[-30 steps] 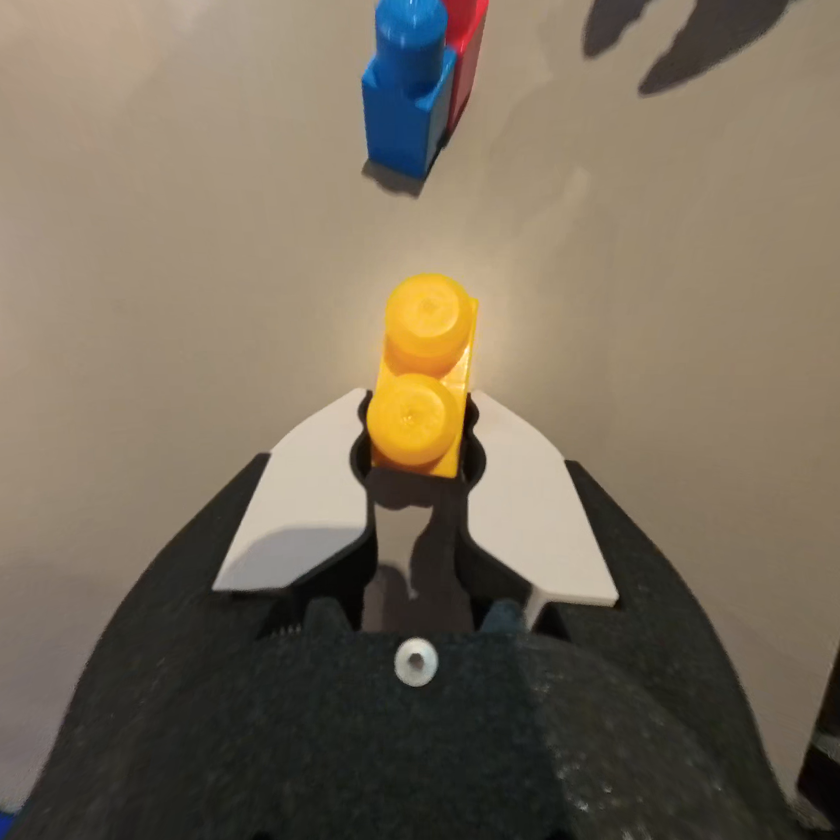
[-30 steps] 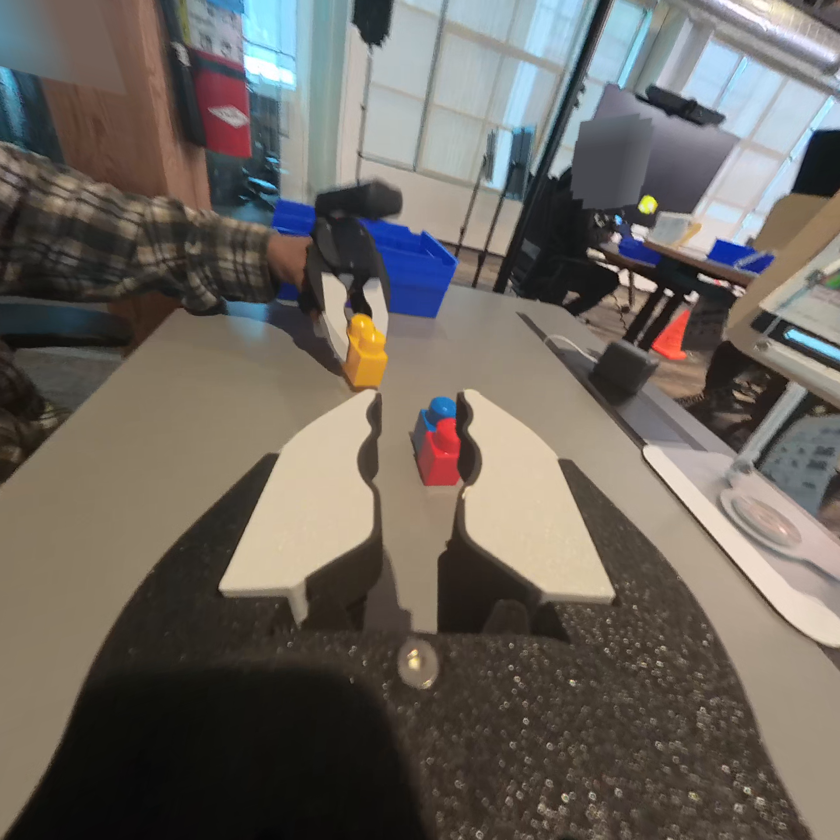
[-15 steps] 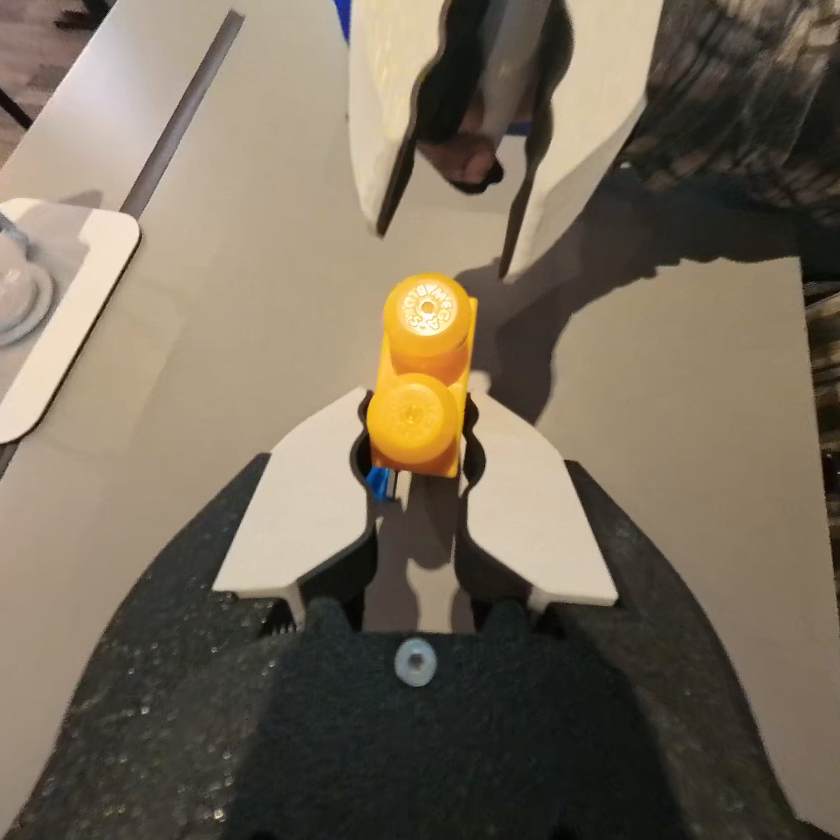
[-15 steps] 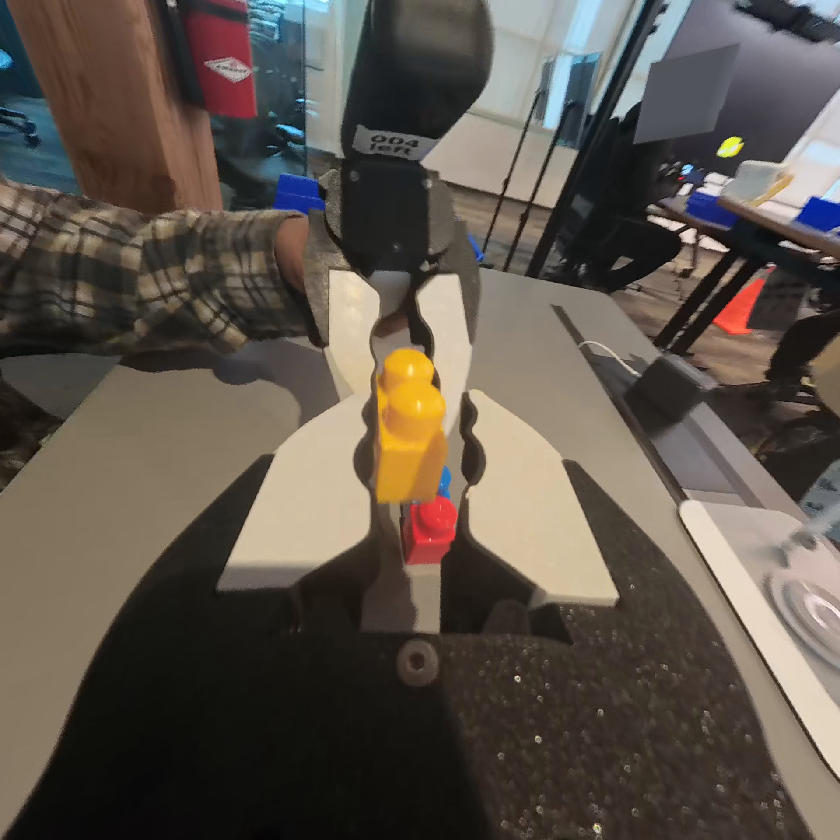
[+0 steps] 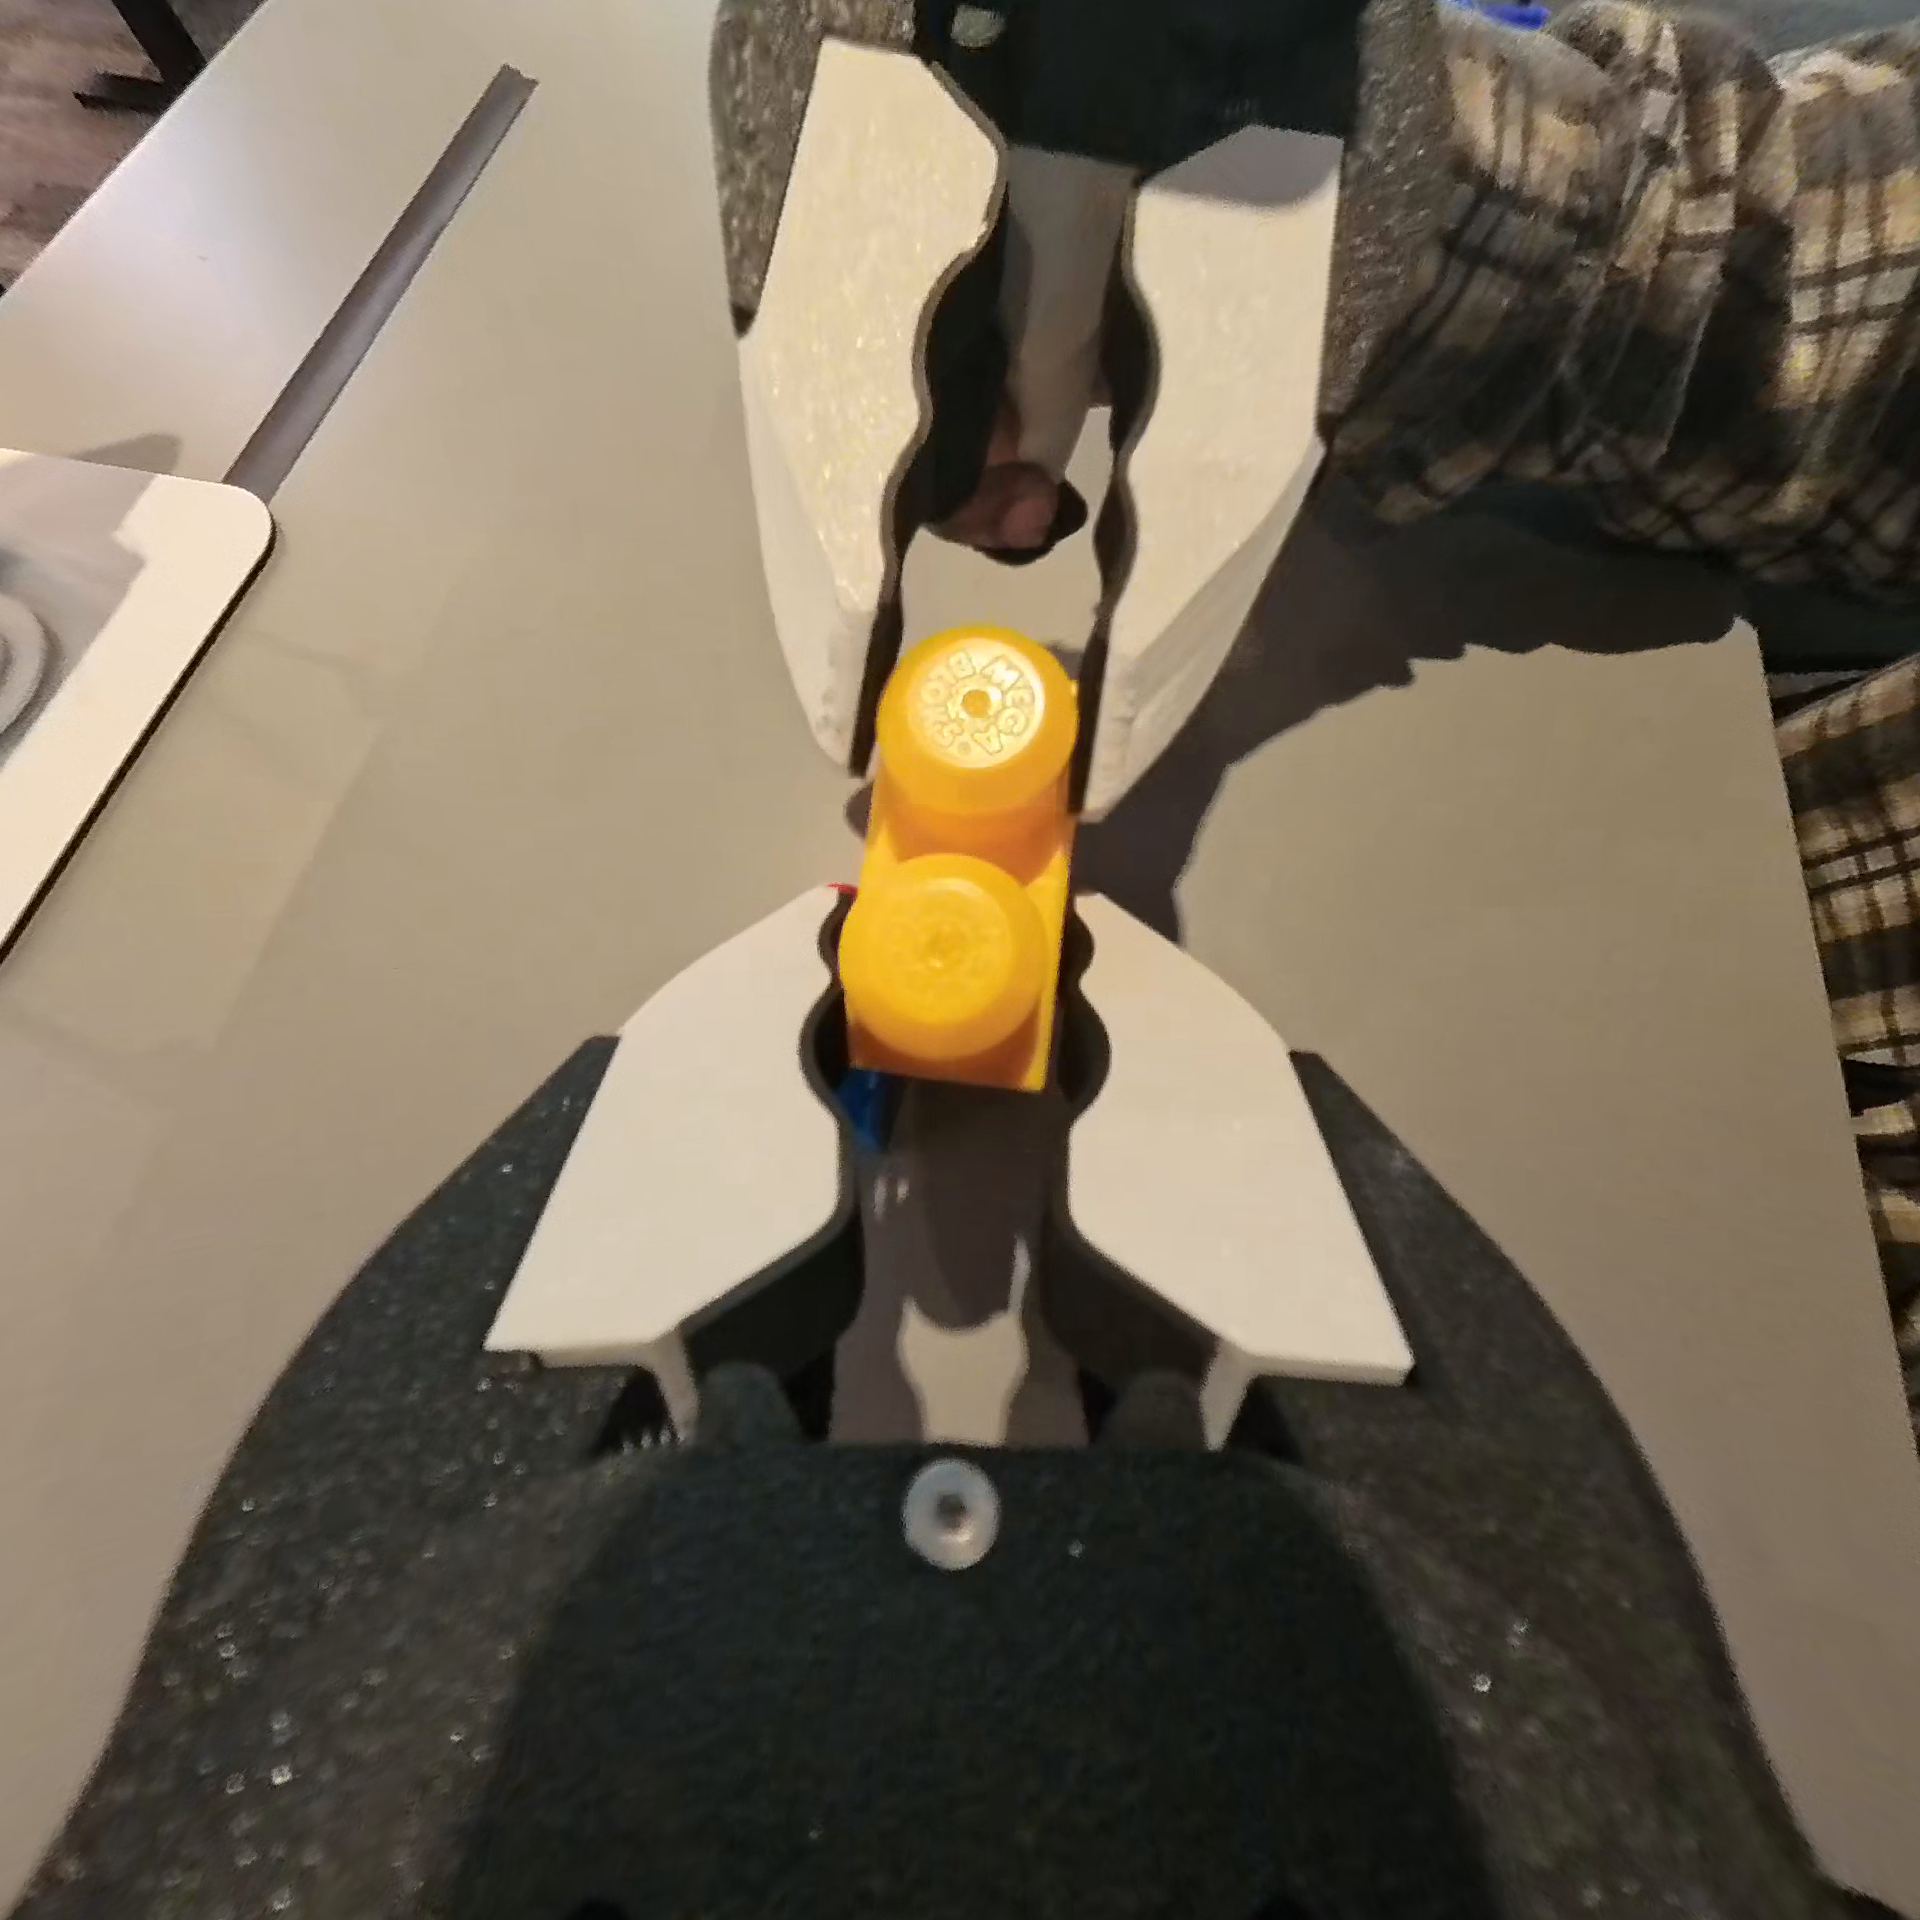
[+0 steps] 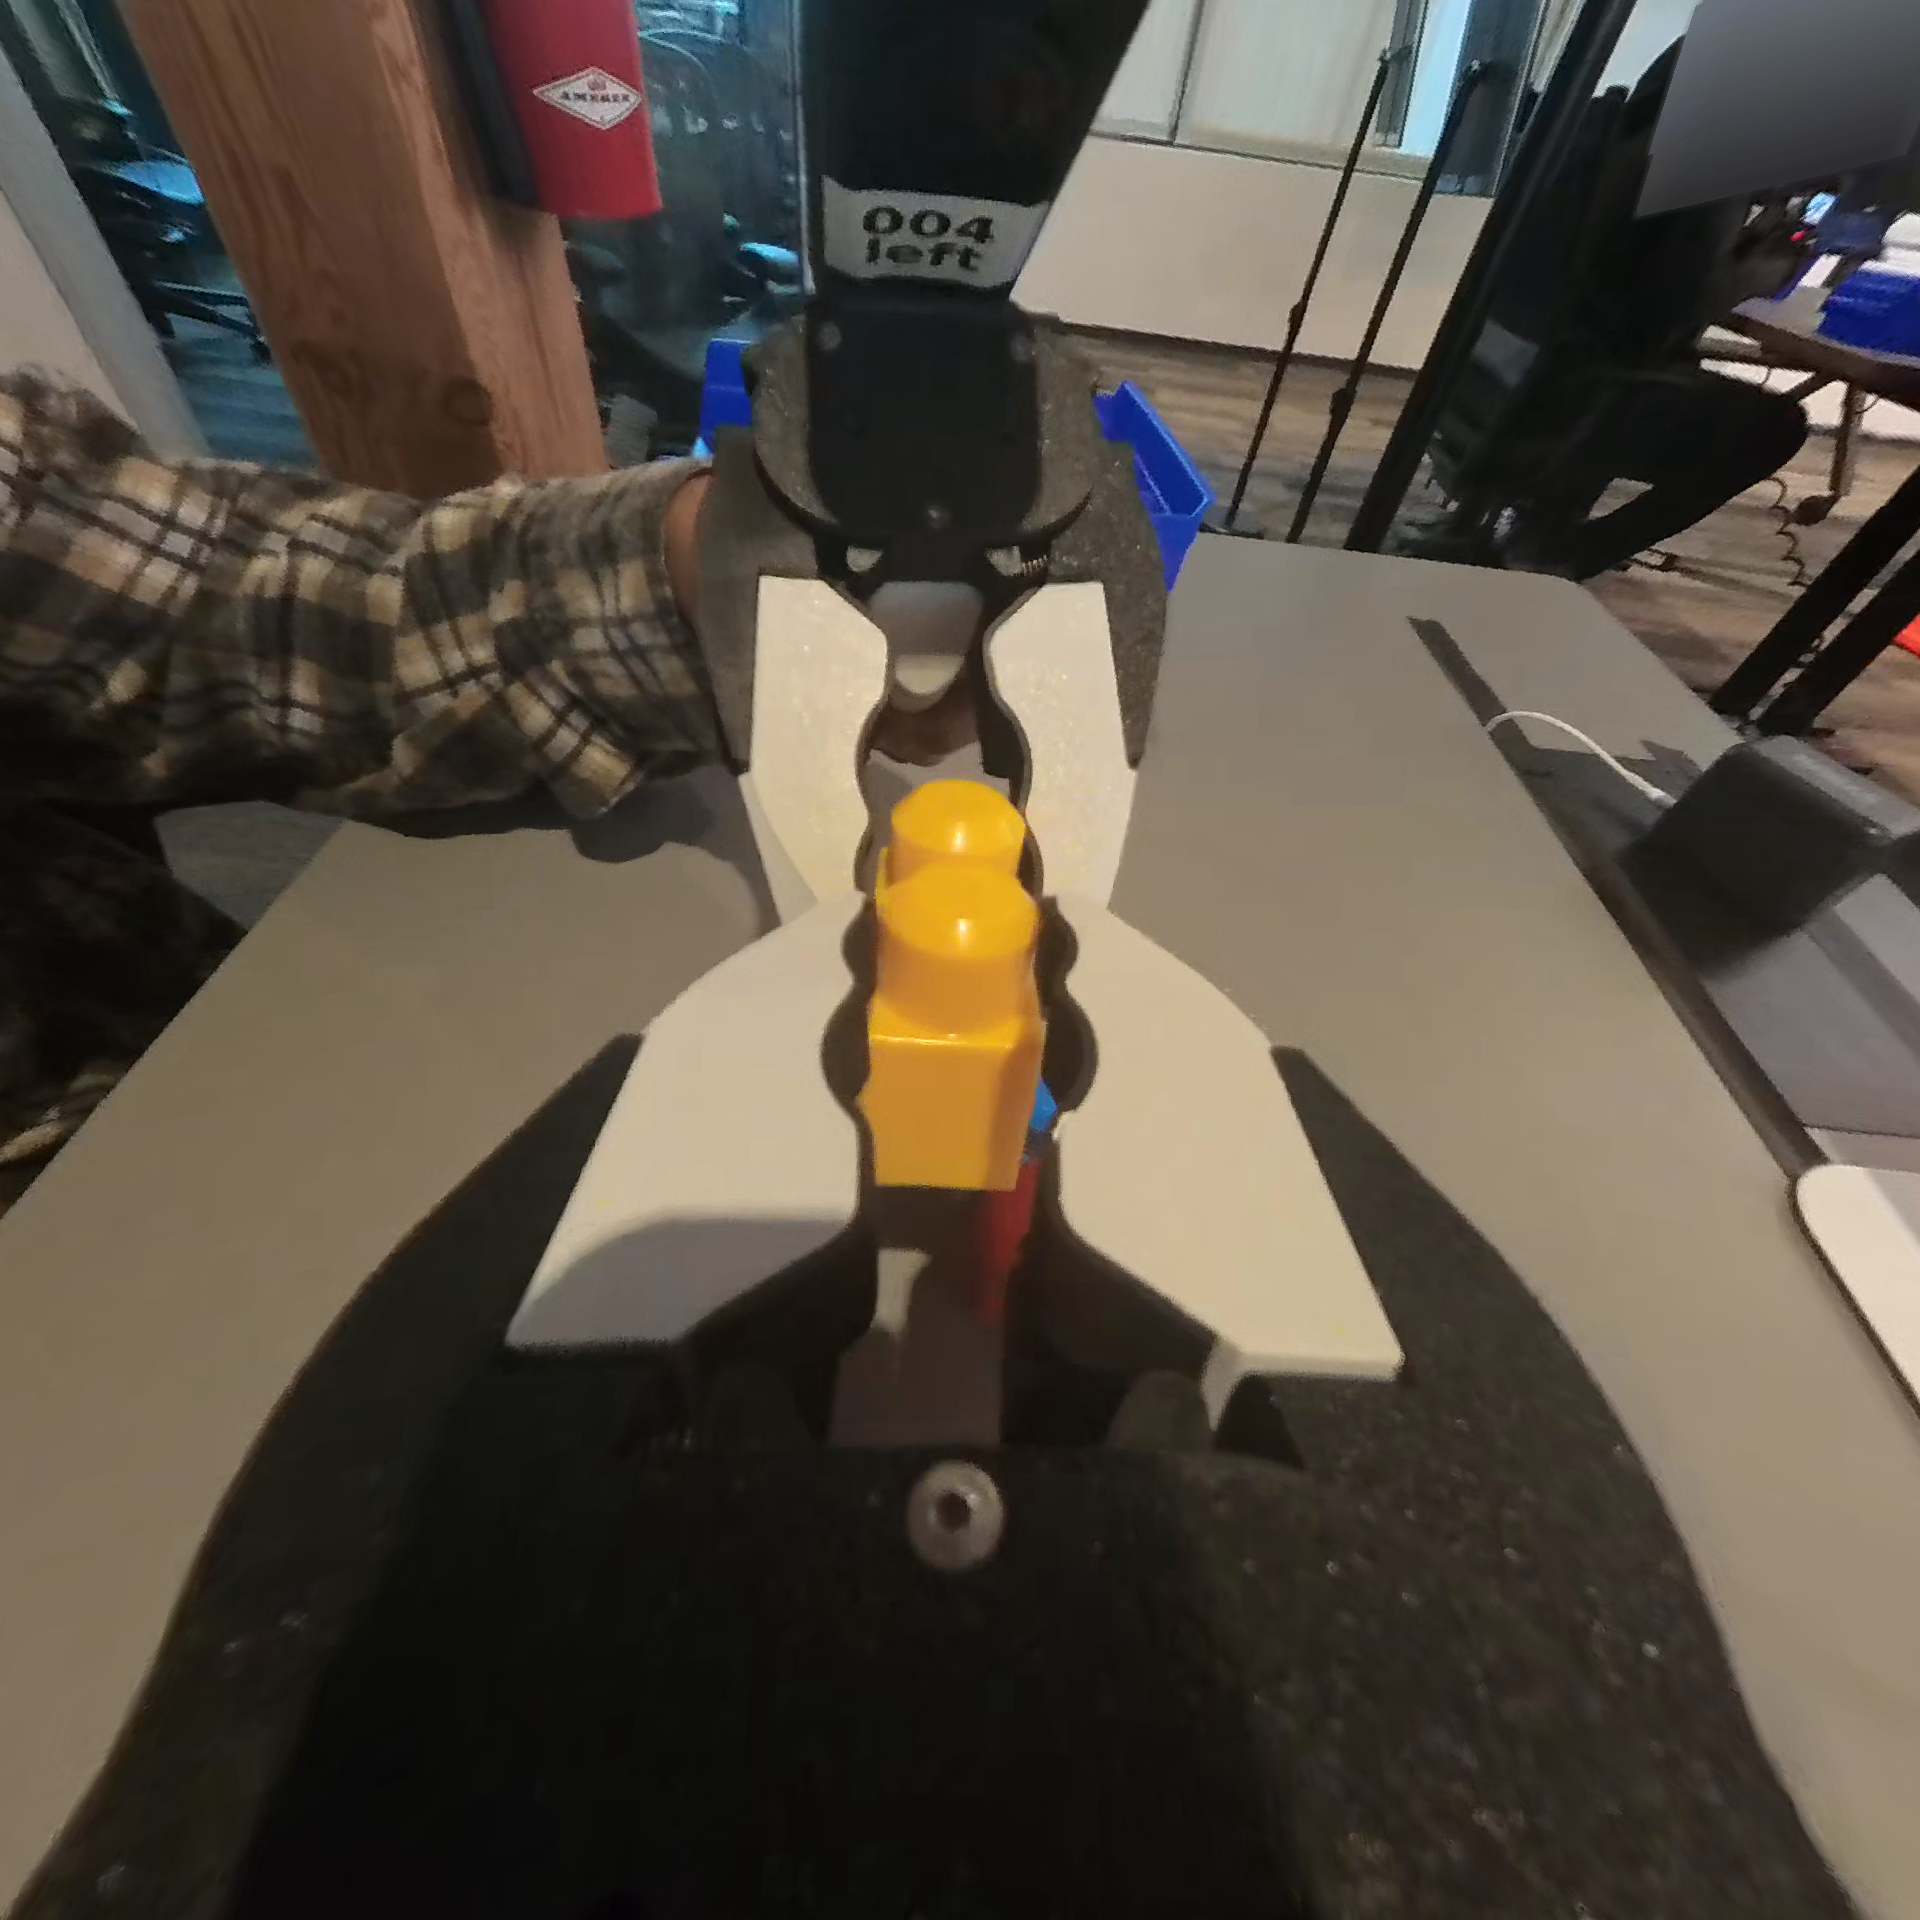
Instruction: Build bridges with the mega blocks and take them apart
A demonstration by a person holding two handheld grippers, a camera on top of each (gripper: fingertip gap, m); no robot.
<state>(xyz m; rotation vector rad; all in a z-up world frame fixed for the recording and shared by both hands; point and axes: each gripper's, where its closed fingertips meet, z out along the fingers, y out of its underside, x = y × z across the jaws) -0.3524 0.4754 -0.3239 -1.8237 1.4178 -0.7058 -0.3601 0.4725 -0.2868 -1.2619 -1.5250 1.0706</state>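
The left tongs (image 5: pixel 951 997) are closed on the yellow block (image 5: pixel 961 883), gripping its near end. The block has two studs facing up, and its long axis runs from one tongs toward the other. Under it a blue block (image 6: pixel 1042 1110) and a red block (image 6: pixel 1000 1242) stand on the table (image 5: pixel 416 727); it seems the yellow one is just being set on them as the bridge deck, not yet surely pressed down. Beyond, the right tongs (image 5: pixel 971 774) are open, with one finger at each side of the far end. Taking apart is left.
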